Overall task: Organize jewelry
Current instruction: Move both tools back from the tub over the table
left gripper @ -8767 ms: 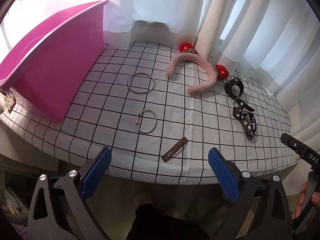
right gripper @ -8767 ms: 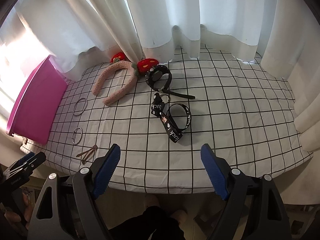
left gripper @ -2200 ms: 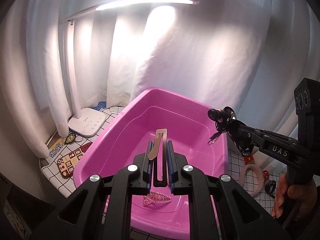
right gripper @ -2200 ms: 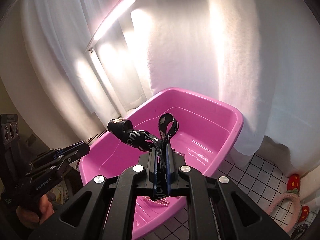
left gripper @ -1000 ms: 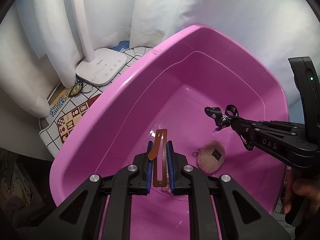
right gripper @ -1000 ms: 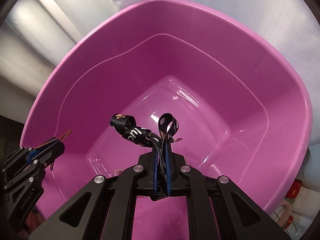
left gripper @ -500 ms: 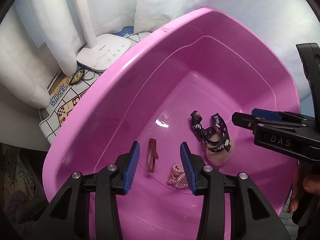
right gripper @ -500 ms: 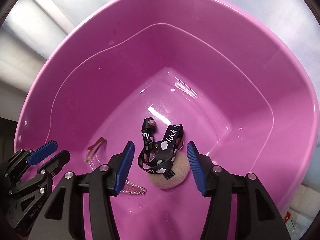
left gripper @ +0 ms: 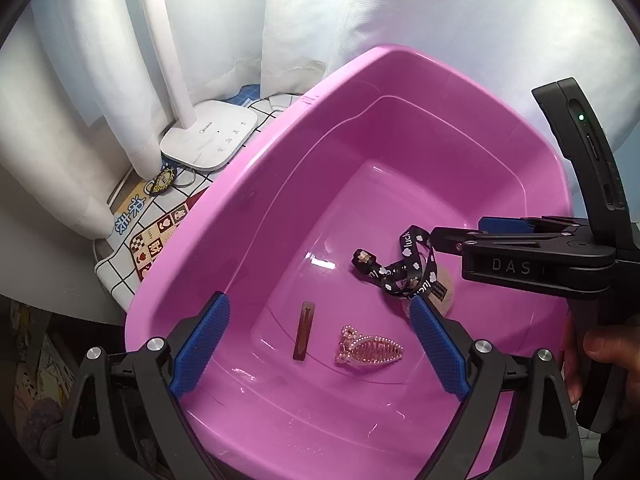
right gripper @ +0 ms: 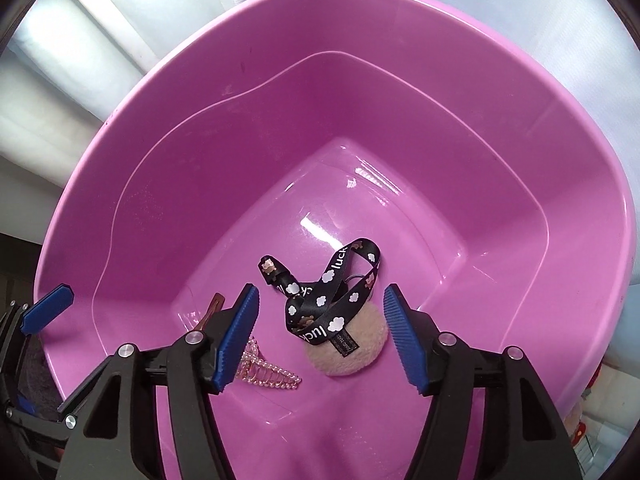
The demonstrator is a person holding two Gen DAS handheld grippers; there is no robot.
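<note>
Both grippers, left [left gripper: 316, 344] and right [right gripper: 320, 334], now hang spread over the pink tub [left gripper: 224, 216]. The clip [left gripper: 303, 330] and lanyard [right gripper: 324, 300] they pinched a second ago lie released inside, so both are stowed.

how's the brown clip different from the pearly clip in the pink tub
The brown clip is a plain, flat, narrow bar; the pearly clip is broader, tapered, and edged with small beads. The brown clip is dark and solid in colour, while the pearly clip is pale pink with open ribs. The brown clip points away from the left camera; the pearly clip lies crosswise. Both lie loose on the tub floor, side by side, apart, held by neither tongs.
</note>
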